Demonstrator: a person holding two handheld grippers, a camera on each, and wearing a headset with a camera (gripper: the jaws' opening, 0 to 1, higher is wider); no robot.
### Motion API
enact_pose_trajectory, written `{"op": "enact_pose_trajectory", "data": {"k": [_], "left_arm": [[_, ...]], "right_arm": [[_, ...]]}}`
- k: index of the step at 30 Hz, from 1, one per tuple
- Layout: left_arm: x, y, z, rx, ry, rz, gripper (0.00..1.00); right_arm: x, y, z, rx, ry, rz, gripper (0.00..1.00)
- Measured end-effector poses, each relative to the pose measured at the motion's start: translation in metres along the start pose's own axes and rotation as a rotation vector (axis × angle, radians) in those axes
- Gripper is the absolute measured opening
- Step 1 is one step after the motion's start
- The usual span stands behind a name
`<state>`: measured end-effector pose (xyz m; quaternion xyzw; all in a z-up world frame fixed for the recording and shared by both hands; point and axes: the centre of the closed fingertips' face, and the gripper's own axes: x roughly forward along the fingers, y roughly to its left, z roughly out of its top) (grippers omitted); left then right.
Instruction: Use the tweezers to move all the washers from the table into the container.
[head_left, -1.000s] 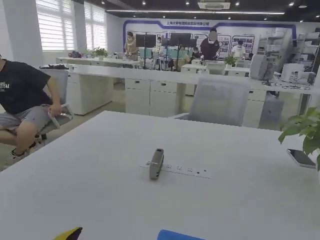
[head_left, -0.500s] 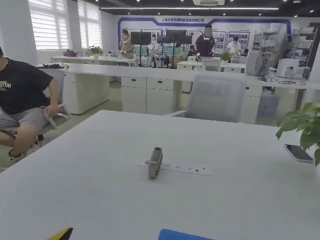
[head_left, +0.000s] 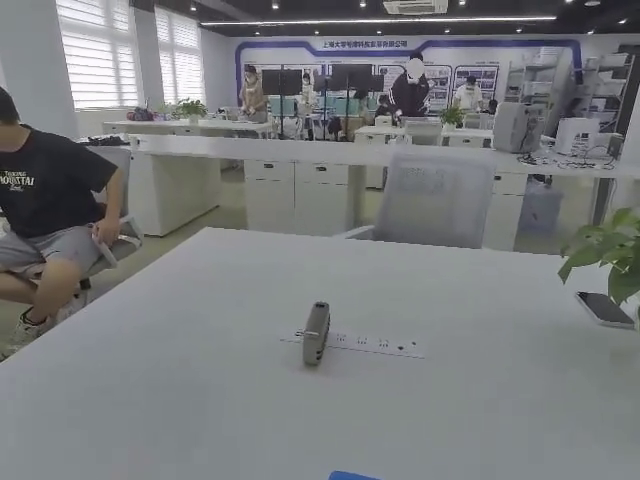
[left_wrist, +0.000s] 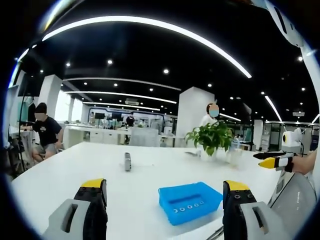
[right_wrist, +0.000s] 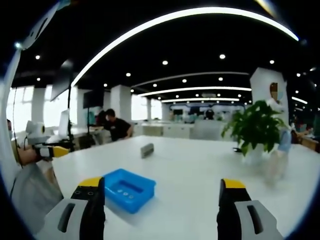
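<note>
A blue container (left_wrist: 190, 200) sits on the white table (left_wrist: 75, 172) just ahead of my left gripper (left_wrist: 165, 186), which is open with nothing between its jaws. A row of several small washers (left_wrist: 186, 206) lies inside the container. A thin metal strip, apparently the tweezers (left_wrist: 216, 233), lies by the container's near right corner. My right gripper (right_wrist: 160, 186) is open and holds nothing, with the blue container (right_wrist: 128, 189) ahead to its left. The container's far edge (head_left: 352, 476) peeks in at the bottom of the head view.
A grey device (head_left: 315, 333) stands on a flush power strip (head_left: 375, 344) mid-table. A phone (head_left: 605, 308) and a potted plant (head_left: 612, 262) are at the right. An office chair (head_left: 435, 200) stands behind the table, and a person (head_left: 45, 210) sits at the left.
The head camera has tilted up a little, so the lower edge of the table has slid out of frame. Nothing on the table has moved.
</note>
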<state>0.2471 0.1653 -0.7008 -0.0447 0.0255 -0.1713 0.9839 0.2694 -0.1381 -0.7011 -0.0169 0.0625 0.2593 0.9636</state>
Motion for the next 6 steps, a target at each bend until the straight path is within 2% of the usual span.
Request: {"op": "enact_pose_trajectory", "data": {"k": [3, 6], "left_arm": [[0.0, 0.0006, -0.0034, -0.029, 0.014, -0.004, 0.99], [-0.0007, -0.0002, -0.004, -0.034, 0.017, -0.005, 0.99]], "right_arm": [[-0.0015, -0.0027, 0.0017, -0.006, -0.008, -0.015, 0.94], [-0.0029, -0.0048, 0.0017, 0.009, -0.009, -0.023, 0.93]]}}
